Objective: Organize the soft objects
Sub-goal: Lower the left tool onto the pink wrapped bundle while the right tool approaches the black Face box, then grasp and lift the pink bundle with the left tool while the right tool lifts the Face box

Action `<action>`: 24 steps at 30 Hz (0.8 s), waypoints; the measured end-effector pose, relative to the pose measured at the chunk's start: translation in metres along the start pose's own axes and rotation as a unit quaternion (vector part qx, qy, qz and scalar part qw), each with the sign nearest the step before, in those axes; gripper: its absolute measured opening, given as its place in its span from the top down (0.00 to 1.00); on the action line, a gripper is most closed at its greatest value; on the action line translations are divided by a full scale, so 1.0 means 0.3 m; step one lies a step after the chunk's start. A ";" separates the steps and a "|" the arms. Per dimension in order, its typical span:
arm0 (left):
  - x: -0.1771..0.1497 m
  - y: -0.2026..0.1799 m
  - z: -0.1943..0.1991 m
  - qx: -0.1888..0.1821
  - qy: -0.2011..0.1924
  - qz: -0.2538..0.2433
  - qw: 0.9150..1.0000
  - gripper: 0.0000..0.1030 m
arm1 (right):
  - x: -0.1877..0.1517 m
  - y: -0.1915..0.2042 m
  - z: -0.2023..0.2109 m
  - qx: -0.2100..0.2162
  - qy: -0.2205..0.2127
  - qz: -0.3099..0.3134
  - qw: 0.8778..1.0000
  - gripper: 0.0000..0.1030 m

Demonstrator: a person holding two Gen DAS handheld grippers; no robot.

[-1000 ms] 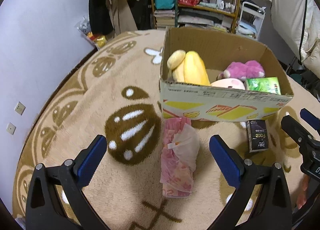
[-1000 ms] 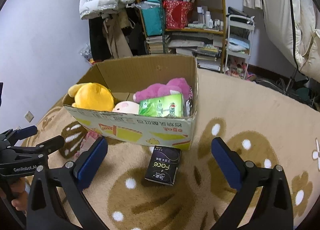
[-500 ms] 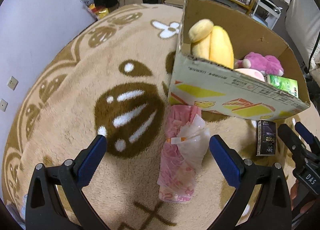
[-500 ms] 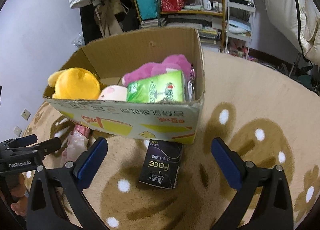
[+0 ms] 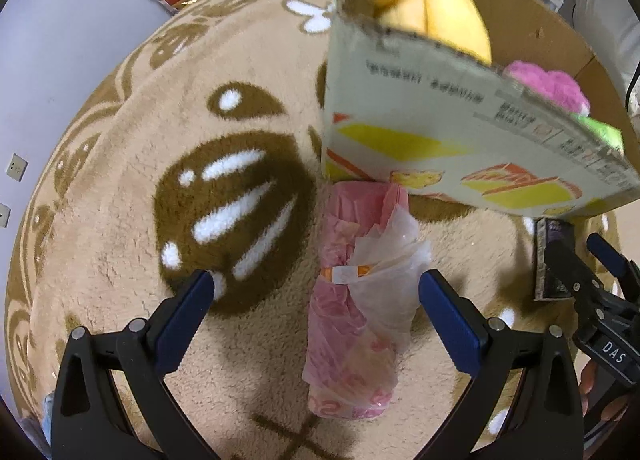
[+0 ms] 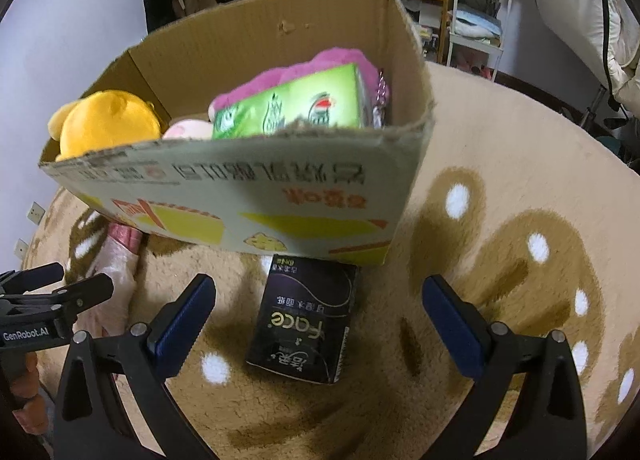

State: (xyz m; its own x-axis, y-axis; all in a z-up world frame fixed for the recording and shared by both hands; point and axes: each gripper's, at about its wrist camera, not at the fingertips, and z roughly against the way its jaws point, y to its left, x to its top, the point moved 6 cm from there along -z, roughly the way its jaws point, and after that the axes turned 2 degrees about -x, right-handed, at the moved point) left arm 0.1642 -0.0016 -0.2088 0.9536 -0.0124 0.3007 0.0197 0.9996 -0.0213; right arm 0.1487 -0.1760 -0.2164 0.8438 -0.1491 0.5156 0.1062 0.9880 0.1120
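Both grippers have dropped closer to the rug (image 5: 120, 219) over the last second, so the cardboard box (image 6: 248, 195) now looms large ahead of the fingers in both views, and the two loose packs sit right between the tips. That reads as the approach to a double pick-up: each pack is lined up for a grasp, with the box just beyond as the likely drop spot.

The left gripper (image 5: 316, 300) has its fingers spread wide, empty, with the pink pack (image 5: 352, 324) lying lengthwise between them, its far end touching or tucked under the box front. The right gripper (image 6: 318, 300) is likewise spread wide and empty; the black tissue pack (image 6: 306, 324) lies between its fingers, its far edge against the foot of the box.

Inside the box, the yellow plush (image 6: 106, 123), the pink plush (image 6: 304, 67) and the green tissue pack (image 6: 292, 103) are each partly cut off by the near wall, and a pale pink toy barely shows. The box floor is hidden, so free room inside is hard to judge. In the left view the box is motion-blurred, and the loose clear wrapper on the pink pack obscures its true outline.
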 end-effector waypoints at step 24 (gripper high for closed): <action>-0.081 -0.073 -0.002 0.000 0.031 -0.050 0.998 0.57 | -0.079 -0.027 -0.025 -0.021 0.042 0.018 0.999 0.48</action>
State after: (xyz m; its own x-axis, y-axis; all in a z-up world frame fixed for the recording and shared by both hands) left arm 0.1409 -0.0233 -0.2163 0.9639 -0.1138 0.2408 0.1157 0.9933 0.0062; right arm 0.1320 -0.1801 -0.2359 0.8886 -0.1105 0.4452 0.0945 0.9938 0.0581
